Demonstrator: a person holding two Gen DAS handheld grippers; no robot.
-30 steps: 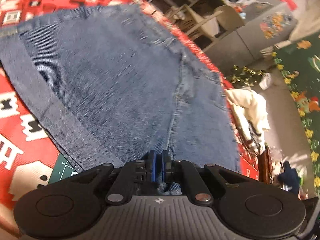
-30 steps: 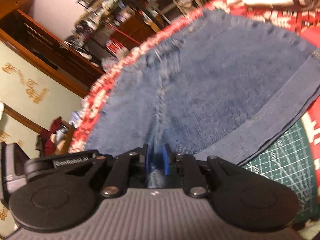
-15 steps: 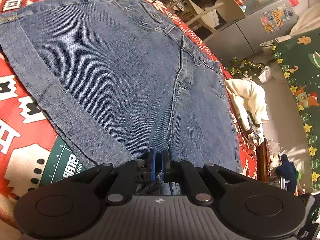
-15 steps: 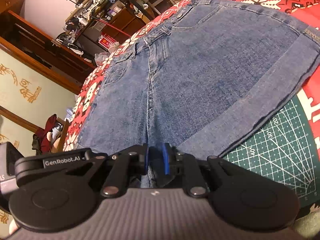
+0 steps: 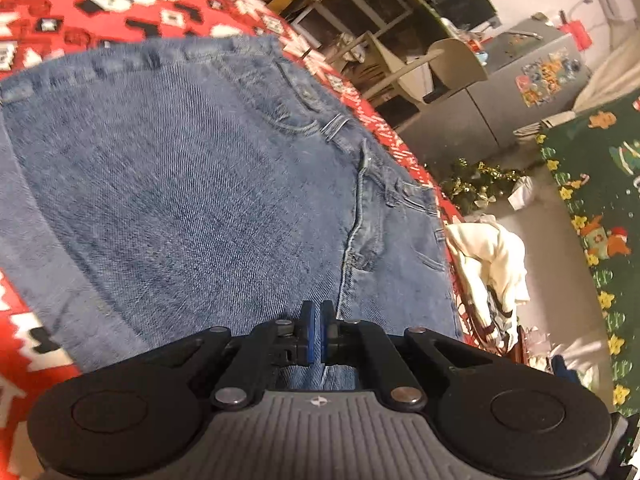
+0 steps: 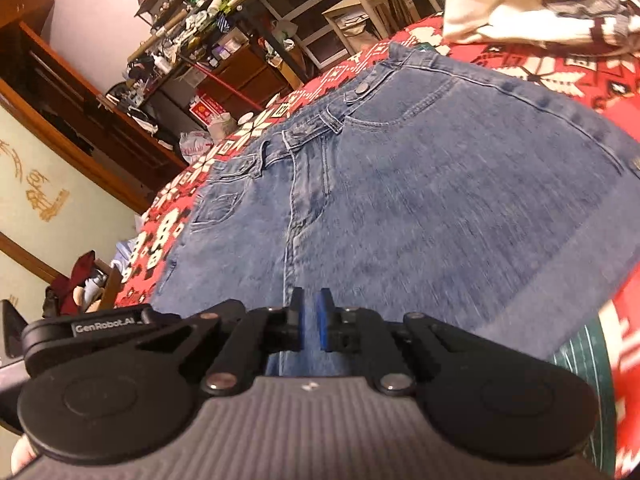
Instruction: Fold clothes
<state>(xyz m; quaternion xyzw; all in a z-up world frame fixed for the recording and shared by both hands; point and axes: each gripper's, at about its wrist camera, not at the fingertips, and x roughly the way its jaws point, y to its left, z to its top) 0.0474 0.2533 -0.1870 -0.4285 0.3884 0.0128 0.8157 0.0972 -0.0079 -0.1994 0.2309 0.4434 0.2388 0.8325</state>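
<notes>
Just been closing the right gripper jaws onto the near edge of the denim shorts, fabric pinched between them. Left gripper jaws pressed together on that same edge too. Looks ready to carry it toward the waistband for a fold. Both angled down and forward over the shorts, lying flat on the red patterned cloth.

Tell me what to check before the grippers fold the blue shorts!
1. The left gripper is shut on the shorts: ok.
2. The right gripper has just been closing its jaws, with denim between them: ok.
3. The shorts lie spread flat on the red cloth: ok.
4. The cream garment lies apart from the shorts: ok.
5. Both denim layers are caught: cannot tell.
</notes>
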